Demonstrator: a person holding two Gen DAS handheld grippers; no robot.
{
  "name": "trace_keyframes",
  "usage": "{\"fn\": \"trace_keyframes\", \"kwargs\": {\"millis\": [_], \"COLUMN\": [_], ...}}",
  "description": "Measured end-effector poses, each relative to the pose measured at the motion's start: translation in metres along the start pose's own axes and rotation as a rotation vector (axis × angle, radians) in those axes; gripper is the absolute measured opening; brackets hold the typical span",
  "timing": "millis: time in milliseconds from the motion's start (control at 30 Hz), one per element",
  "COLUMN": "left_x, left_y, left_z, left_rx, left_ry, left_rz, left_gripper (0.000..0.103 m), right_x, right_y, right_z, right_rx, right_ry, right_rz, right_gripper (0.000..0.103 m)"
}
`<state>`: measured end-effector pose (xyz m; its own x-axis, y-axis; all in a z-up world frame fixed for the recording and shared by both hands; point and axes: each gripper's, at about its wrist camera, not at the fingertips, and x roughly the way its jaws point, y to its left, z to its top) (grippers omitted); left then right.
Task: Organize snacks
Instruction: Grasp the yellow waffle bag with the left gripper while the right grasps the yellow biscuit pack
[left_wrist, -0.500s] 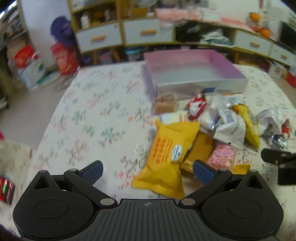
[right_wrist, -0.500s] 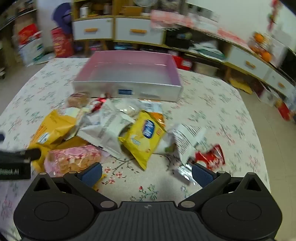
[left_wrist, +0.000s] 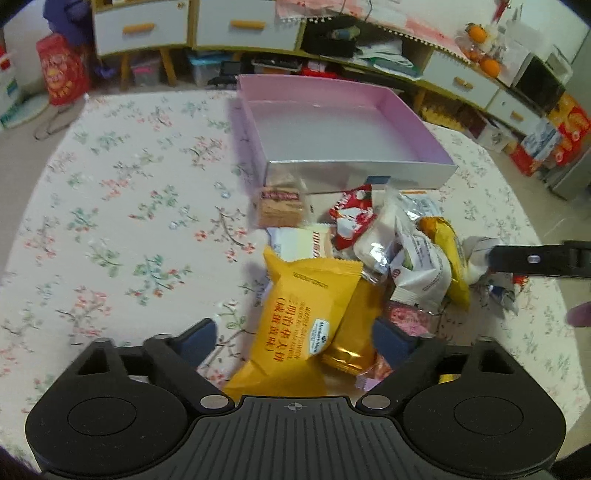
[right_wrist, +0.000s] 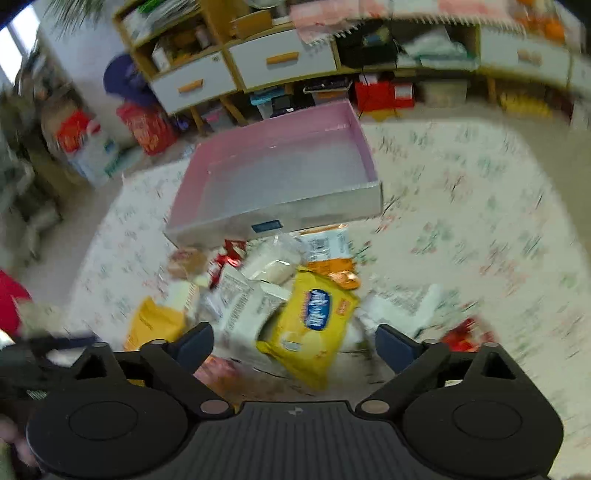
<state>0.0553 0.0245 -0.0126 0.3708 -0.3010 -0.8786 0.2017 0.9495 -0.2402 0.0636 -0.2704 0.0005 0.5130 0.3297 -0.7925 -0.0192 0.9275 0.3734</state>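
Snack pile (left_wrist: 369, 258) of crinkled wrappers mid-frame, orange packet (left_wrist: 303, 317) between wide-open left gripper (left_wrist: 295, 339), right gripper (right_wrist: 295, 343) spread, empty-jawed, over yellow packet (right_wrist: 314, 325).

The left gripper (left_wrist: 293, 338) came down over the orange snack packet (left_wrist: 295, 325), which lay between its spread fingers. The right gripper (right_wrist: 294, 341) swung over the yellow chip bag (right_wrist: 314, 325), its view tilted and blurred.
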Motion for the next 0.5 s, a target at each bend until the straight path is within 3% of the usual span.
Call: {"fn": "trace_keyframes", "kwargs": {"millis": [67, 100, 133, 233, 367, 500], "left_x": [0.006, 0.008, 0.011, 0.017, 0.025, 0.029], "left_y": [0.006, 0.008, 0.009, 0.007, 0.011, 0.01], "left_z": [0.001, 0.002, 0.003, 0.005, 0.005, 0.005], "left_rx": [-0.03, -0.038, -0.036, 0.008, 0.029, 0.061], "left_ry": [0.045, 0.055, 0.064, 0.064, 0.103, 0.091], "left_rz": [-0.034, -0.055, -0.061, -0.043, -0.029, -0.043], "left_gripper": [0.073, 0.065, 0.062, 0.053, 0.047, 0.047], "right_x": [0.006, 0.01, 0.015, 0.024, 0.032, 0.037], "right_y": [-0.003, -0.005, -0.007, -0.007, -0.013, -0.01], "right_z": [0.001, 0.002, 0.004, 0.007, 0.012, 0.014], "right_rx": [0.023, 0.035, 0.049, 0.073, 0.087, 0.057], "right_ry": [0.022, 0.03, 0.038, 0.054, 0.046, 0.045], "right_rz": [0.011, 0.017, 0.013, 0.011, -0.015, -0.043], "right_gripper": [0.048, 0.047, 0.046, 0.03, 0.02, 0.019]}}
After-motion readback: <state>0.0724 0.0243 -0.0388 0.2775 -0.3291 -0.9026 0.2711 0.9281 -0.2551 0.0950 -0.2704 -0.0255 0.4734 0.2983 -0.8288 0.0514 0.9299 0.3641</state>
